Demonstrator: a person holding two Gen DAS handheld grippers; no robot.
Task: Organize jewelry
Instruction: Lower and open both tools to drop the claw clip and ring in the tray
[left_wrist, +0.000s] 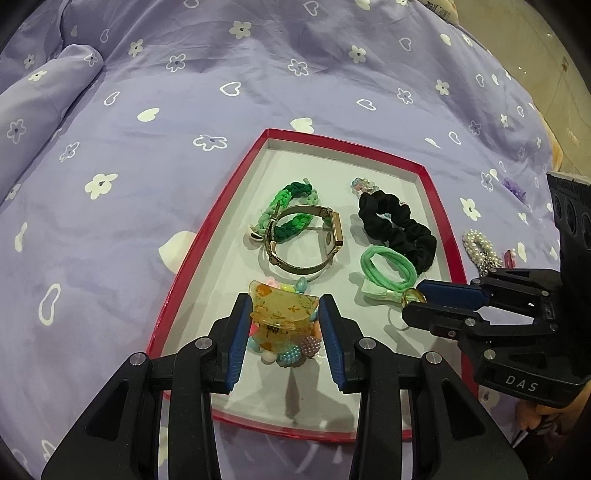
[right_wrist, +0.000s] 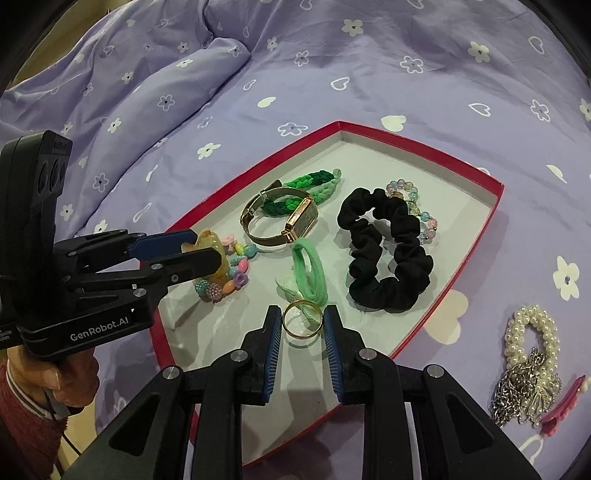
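A red-rimmed tray (left_wrist: 221, 199) (right_wrist: 476, 240) lies on the bed. My left gripper (left_wrist: 282, 310) (right_wrist: 197, 245) is shut on an amber hair claw clip (left_wrist: 282, 304) (right_wrist: 216, 245), held just over a colourful bead bracelet (left_wrist: 291, 352) (right_wrist: 231, 275) in the tray. My right gripper (right_wrist: 301, 325) (left_wrist: 412, 299) is shut on a gold ring (right_wrist: 301, 323) (left_wrist: 410, 295) low over the tray beside a green hair tie (right_wrist: 310, 273) (left_wrist: 386, 264). The tray also holds a gold watch (left_wrist: 303, 243) (right_wrist: 284, 221), a green braided bracelet (left_wrist: 291, 210) (right_wrist: 314, 184), a black scrunchie (left_wrist: 399, 225) (right_wrist: 388, 251) and a pastel bead bracelet (right_wrist: 417, 206).
On the purple floral bedsheet (left_wrist: 147, 166) right of the tray lie a pearl scrunchie (right_wrist: 532, 332) (left_wrist: 478, 242), a silver chain (right_wrist: 524, 395) and a pink clip (right_wrist: 561, 410). A rolled fold of bedding (left_wrist: 48, 88) lies at the far left.
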